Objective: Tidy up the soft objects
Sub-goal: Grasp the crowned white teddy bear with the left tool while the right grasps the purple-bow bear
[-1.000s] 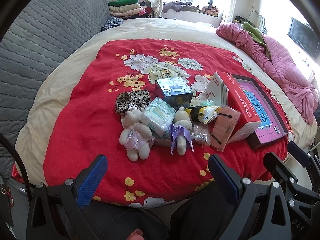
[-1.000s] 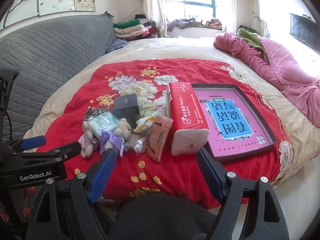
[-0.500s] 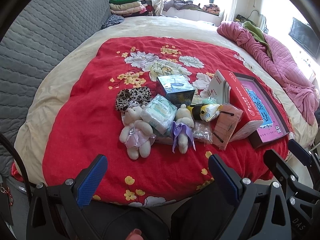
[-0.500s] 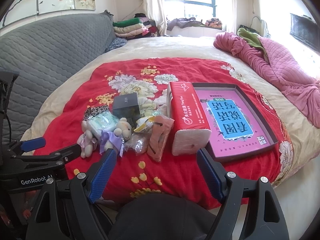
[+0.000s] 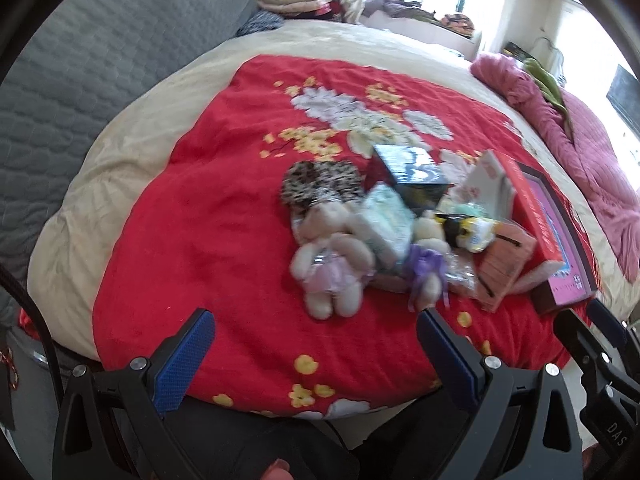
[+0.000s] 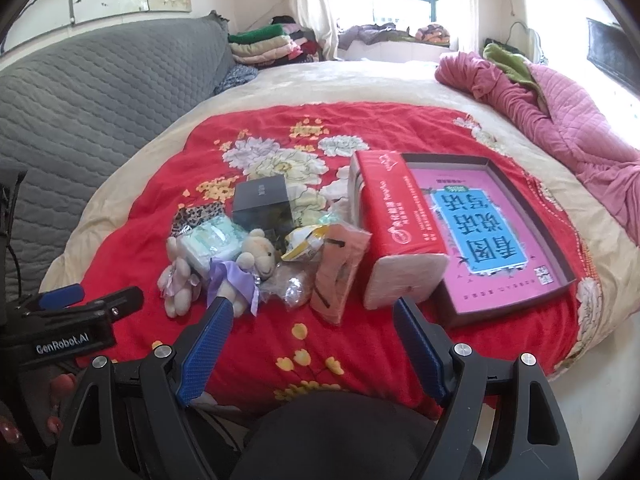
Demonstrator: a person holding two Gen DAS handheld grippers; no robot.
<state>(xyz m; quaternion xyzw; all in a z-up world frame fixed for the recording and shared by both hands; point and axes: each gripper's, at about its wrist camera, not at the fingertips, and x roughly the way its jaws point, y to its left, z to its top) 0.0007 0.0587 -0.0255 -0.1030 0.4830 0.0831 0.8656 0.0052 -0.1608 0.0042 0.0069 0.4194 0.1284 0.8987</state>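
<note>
1. Ahead of both sets of fingers, on the red floral blanket (image 6: 256, 128) of the bed, we find the soft objects heaped in one cluster, none yet taken up.
2. Left gripper (image 5: 316, 354): fingers spread wide, empty, short of the heap; the pale plush bear (image 5: 332, 268) lies just beyond its gap. This view is blurred.
3. Right gripper (image 6: 310, 342): fingers wide, empty; the purple-ribboned bear (image 6: 248, 268) lies just past its left finger, the pink packet (image 6: 340, 264) beyond the gap.
4. Handling, in our judgement: the bears are light and compressible; grip across the torso, not a limb or ribbon, which would slip or dangle.
5. The wrapped tissue pack (image 6: 212, 240) rests against both bears; its film looks slick, so pinch across its narrow sides.
6. The red tissue box (image 6: 394, 224) leans on the open pink-lined box (image 6: 568, 280), the likely receptacle; we cannot confirm this.
</note>
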